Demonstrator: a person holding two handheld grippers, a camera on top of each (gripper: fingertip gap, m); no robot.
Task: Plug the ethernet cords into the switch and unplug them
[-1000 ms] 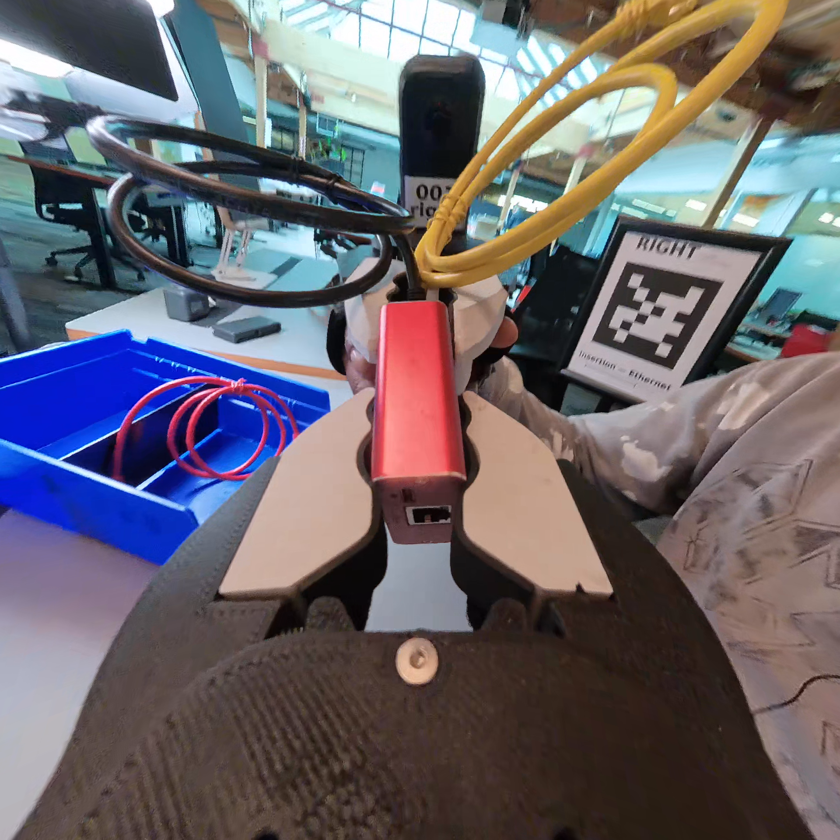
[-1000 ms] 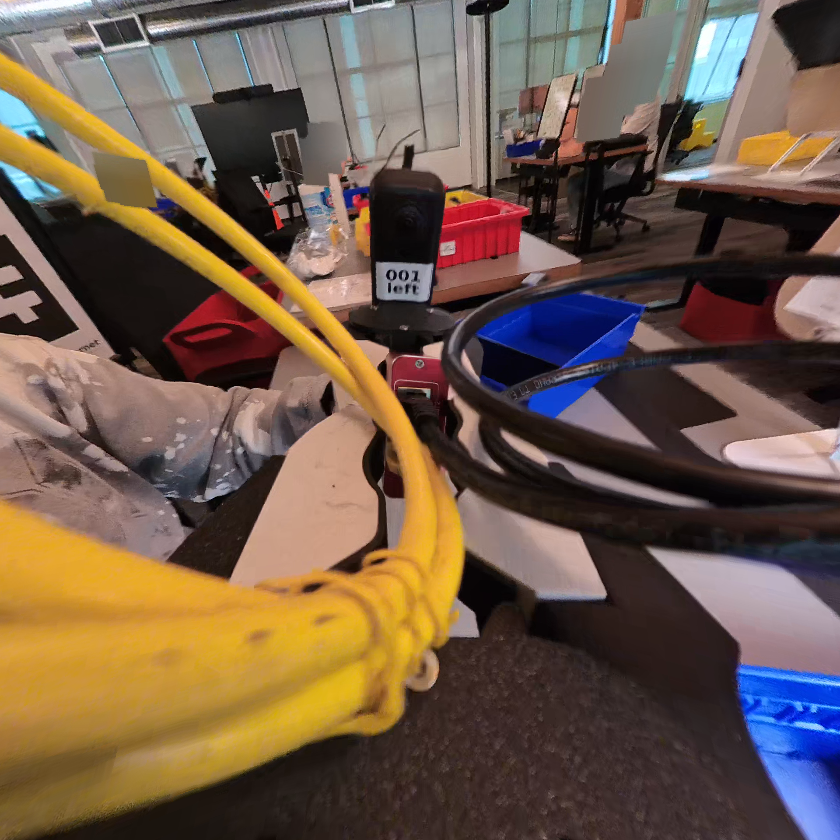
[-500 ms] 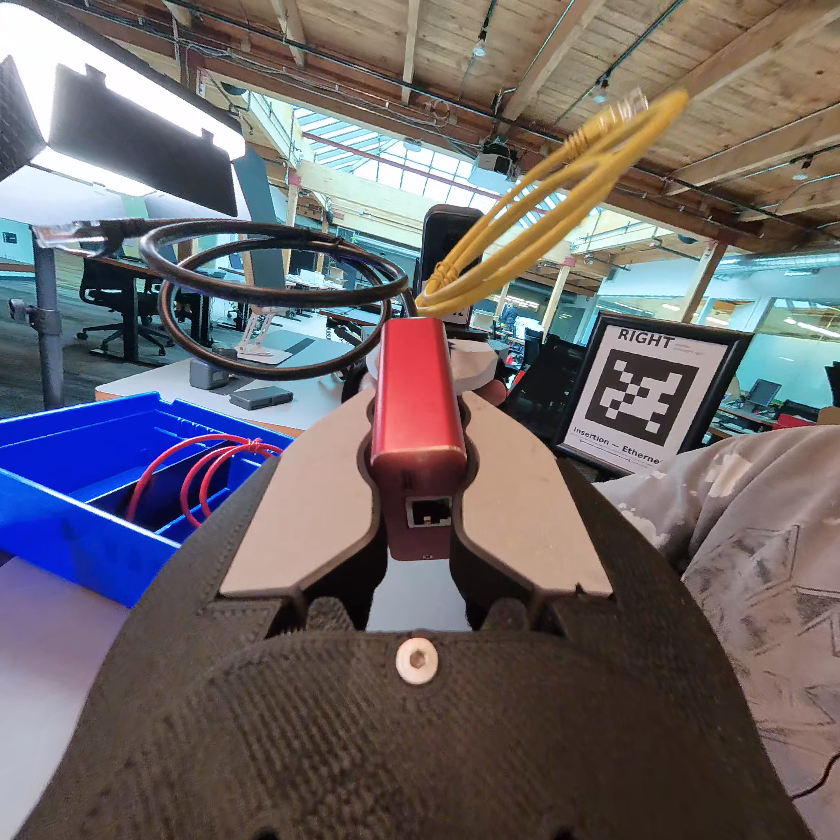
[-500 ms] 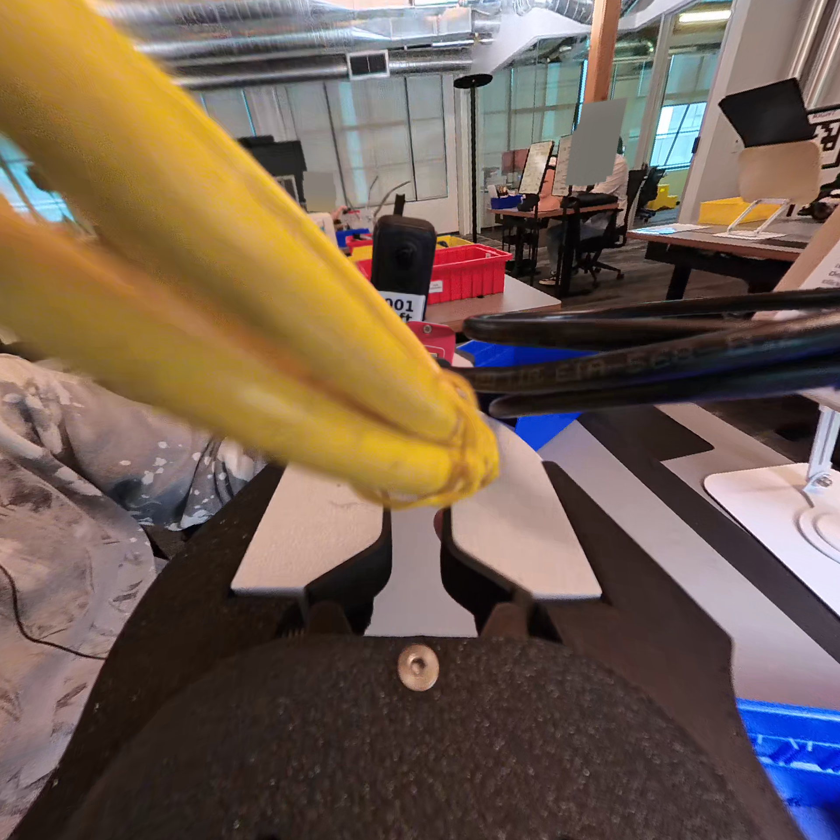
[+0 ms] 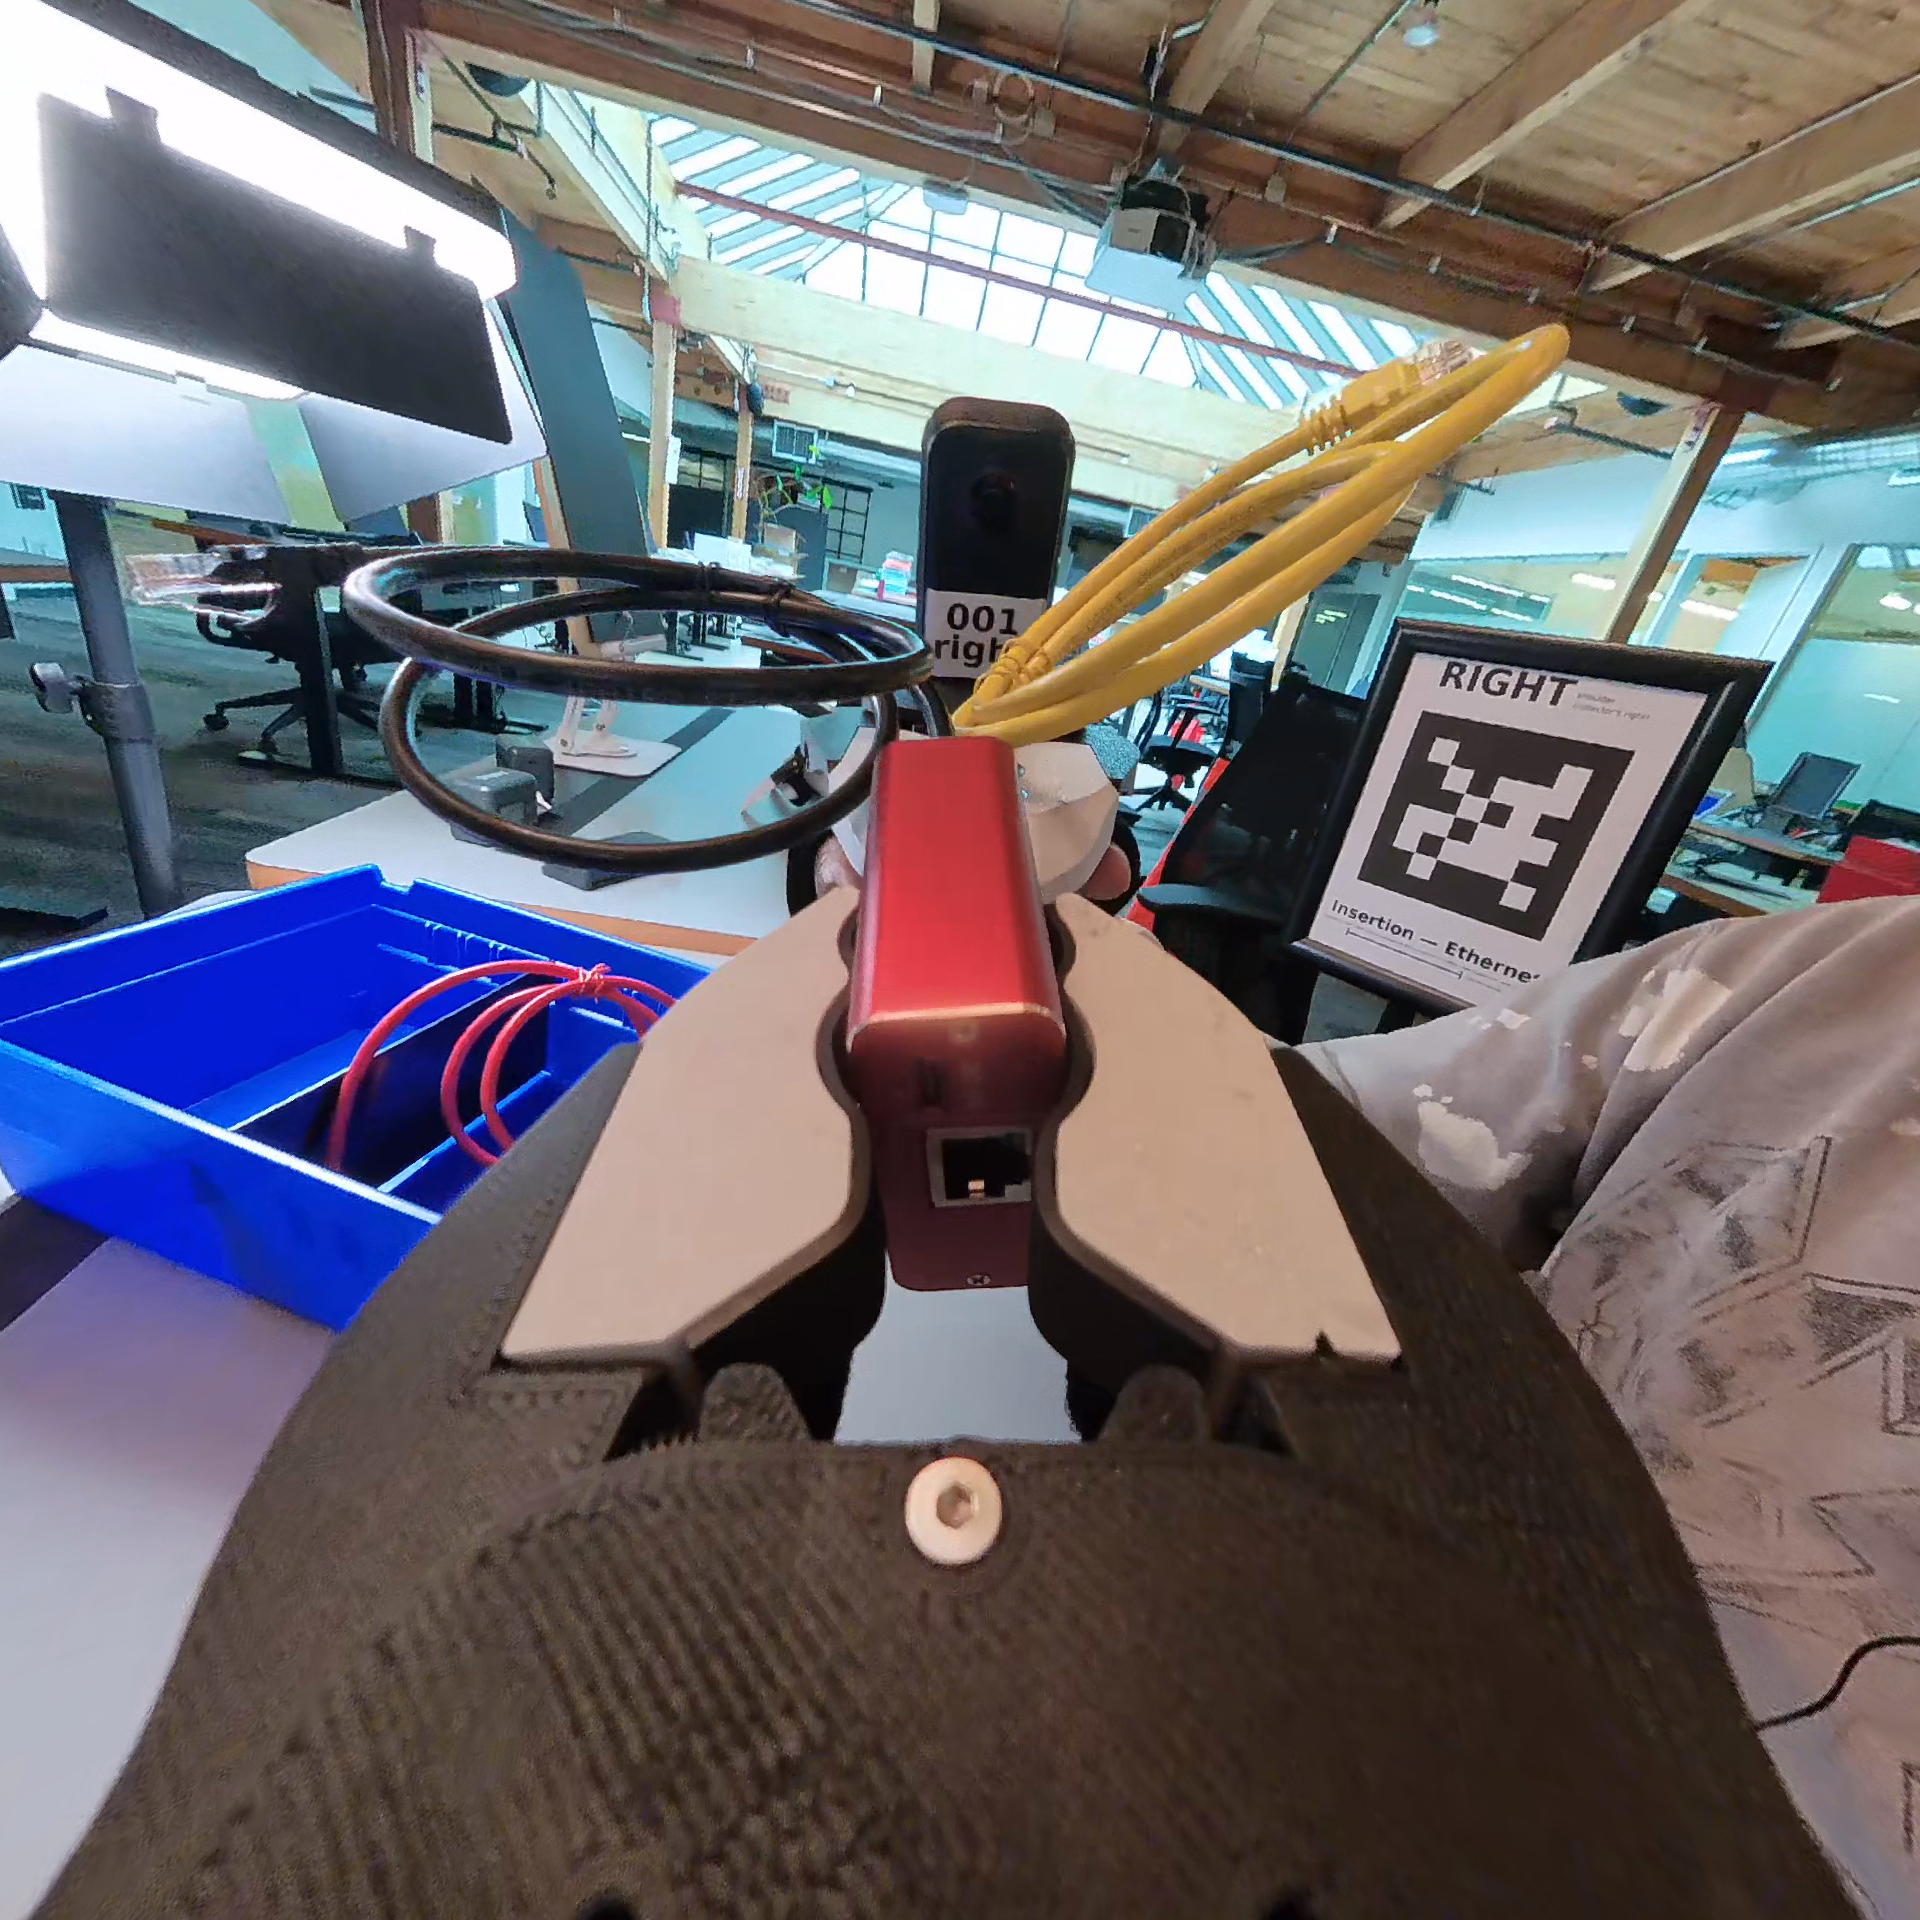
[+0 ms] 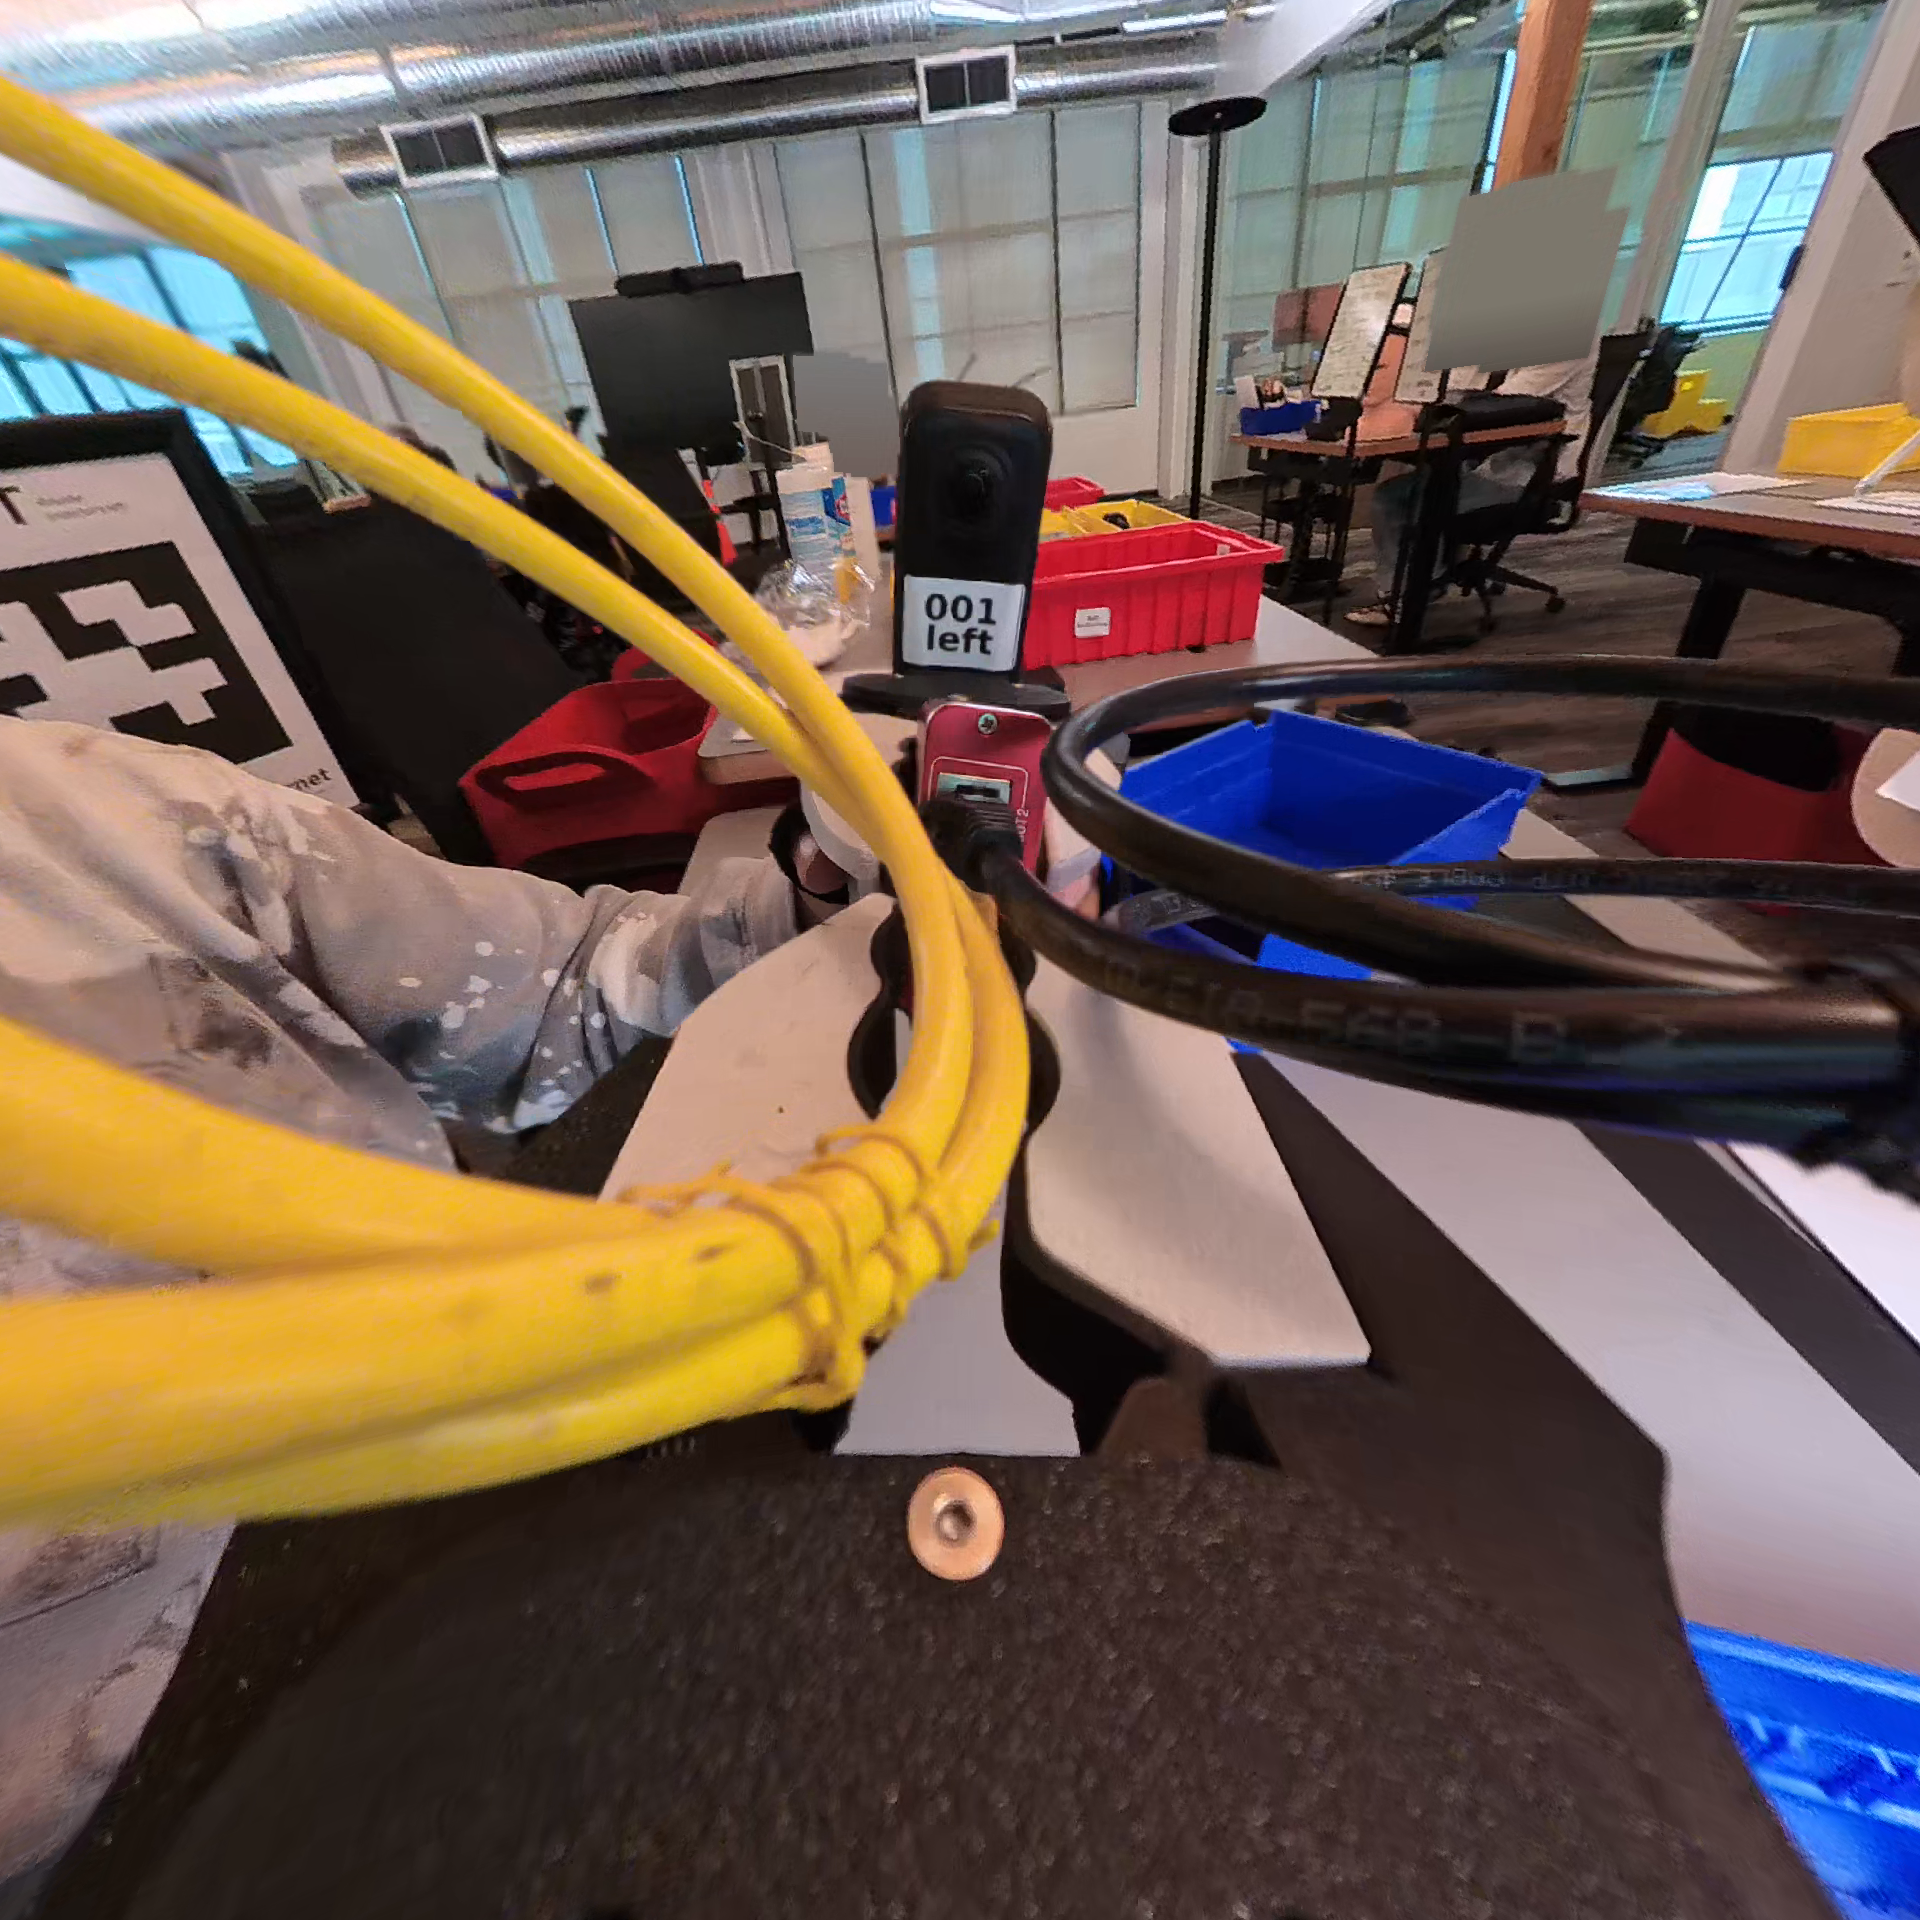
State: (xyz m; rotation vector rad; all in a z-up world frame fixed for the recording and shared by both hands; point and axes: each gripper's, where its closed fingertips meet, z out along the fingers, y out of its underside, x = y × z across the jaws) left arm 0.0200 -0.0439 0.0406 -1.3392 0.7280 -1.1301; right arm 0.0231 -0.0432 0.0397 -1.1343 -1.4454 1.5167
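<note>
Between both tools, the left tool (image 5: pixel 961 1081) clamps the red metal box-shaped switch (image 5: pixel 951 935), while yellow coiled cord (image 6: pixel 644 1278) and black cord (image 6: pixel 1351 997) screen the right tool's (image 6: pixel 961 997) grip, leaving it unclear; only the left view shows the blue plastic bin (image 5: pixel 187 1132).

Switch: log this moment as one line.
left claw: shut on switch | black cord: plugged in | yellow cord: by right claw, grip unclear | red cord: in blue bin

Both views are brightly and evenly lit. Daylight is admitted through the skylights (image 5: pixel 997 281) and the windows (image 6: pixel 997 249), and glare is thrown by a lamp panel (image 5: pixel 260 208). Edges are bent by wide-angle distortion. The nearest yellow cord (image 6: pixel 312 1340) is slightly blurred.
</note>
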